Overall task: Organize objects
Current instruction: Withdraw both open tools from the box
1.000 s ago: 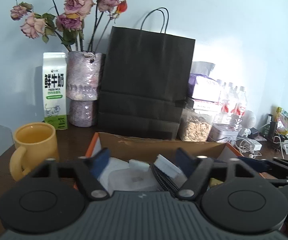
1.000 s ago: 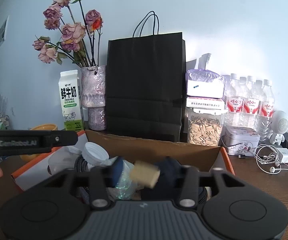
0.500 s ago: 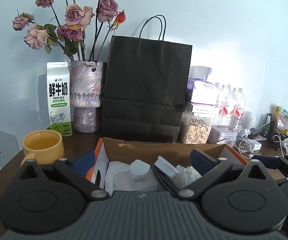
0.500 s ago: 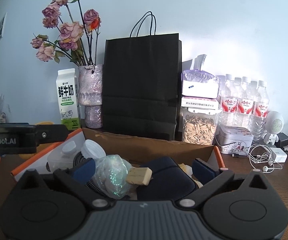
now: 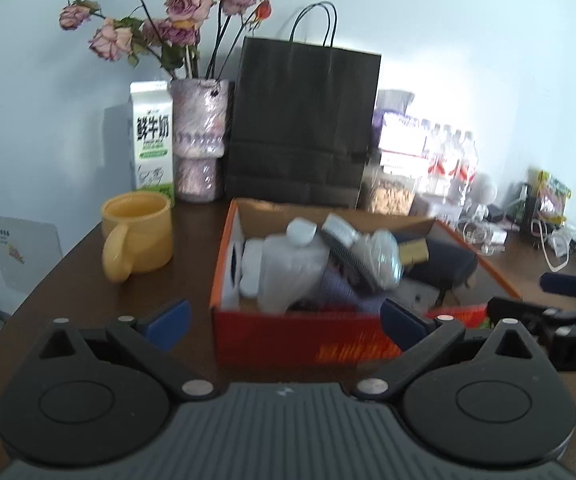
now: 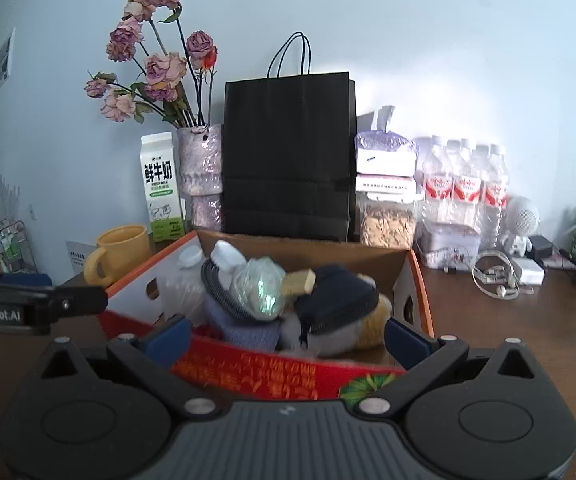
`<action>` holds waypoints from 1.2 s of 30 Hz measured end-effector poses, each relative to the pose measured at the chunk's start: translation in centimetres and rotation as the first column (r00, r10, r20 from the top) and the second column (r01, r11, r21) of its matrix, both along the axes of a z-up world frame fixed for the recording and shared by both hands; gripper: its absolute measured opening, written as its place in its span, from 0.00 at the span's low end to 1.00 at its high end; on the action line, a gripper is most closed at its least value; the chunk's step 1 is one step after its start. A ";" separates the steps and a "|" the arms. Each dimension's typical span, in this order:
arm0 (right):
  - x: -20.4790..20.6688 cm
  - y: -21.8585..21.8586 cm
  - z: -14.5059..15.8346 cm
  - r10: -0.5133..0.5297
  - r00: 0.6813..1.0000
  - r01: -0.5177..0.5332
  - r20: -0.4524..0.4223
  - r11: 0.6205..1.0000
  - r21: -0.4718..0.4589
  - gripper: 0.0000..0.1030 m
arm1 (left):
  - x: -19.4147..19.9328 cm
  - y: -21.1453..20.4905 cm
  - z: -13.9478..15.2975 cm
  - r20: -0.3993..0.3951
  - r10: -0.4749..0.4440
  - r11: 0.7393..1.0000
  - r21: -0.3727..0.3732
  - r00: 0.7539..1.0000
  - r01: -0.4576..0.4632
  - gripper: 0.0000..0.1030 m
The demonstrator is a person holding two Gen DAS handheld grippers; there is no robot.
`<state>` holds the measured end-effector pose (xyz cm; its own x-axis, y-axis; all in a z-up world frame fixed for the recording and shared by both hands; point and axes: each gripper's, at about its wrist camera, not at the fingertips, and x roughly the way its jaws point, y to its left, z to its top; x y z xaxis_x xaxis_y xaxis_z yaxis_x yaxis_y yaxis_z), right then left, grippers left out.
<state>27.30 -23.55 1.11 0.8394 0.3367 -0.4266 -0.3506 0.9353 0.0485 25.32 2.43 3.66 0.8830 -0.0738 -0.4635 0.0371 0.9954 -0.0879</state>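
An orange-red cardboard box (image 5: pixel 295 340) (image 6: pixel 272 380) stands on the dark wooden table, filled with several items: a white plastic bottle (image 5: pixel 288 268), a crumpled clear bag (image 6: pixel 260 288), a tan block (image 6: pixel 299 281) and a dark zip pouch (image 6: pixel 335 300). My left gripper (image 5: pixel 284 320) is open in front of the box's near wall, nothing between its blue pads. My right gripper (image 6: pixel 286 338) is open too, level with the box's near wall, holding nothing. Each gripper shows at the edge of the other's view.
A yellow mug (image 5: pixel 140 240) stands left of the box. Behind it are a milk carton (image 5: pixel 152 140), a vase of dried roses (image 5: pixel 200 140), a black paper bag (image 5: pixel 299 128), a jar (image 6: pixel 387 224), water bottles (image 6: pixel 463 184), a tin and cables (image 6: pixel 495 280) at right.
Both grippers opened wide and pulled back from inside the box to in front of it. The tan block left the right gripper's jaws and now lies on the pile in the box.
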 end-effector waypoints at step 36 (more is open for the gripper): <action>-6.2 -0.6 -0.1 0.004 1.000 -0.004 -0.028 1.000 -0.003 1.00 | -6.8 0.0 -0.3 -0.030 -0.003 1.000 0.030 1.000 0.004 1.00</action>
<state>21.10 -24.15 1.03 0.8256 0.3389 -0.4512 -0.3529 0.9340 0.0558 18.52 2.44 3.37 0.8684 -0.0628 -0.4919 0.0385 0.9975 -0.0594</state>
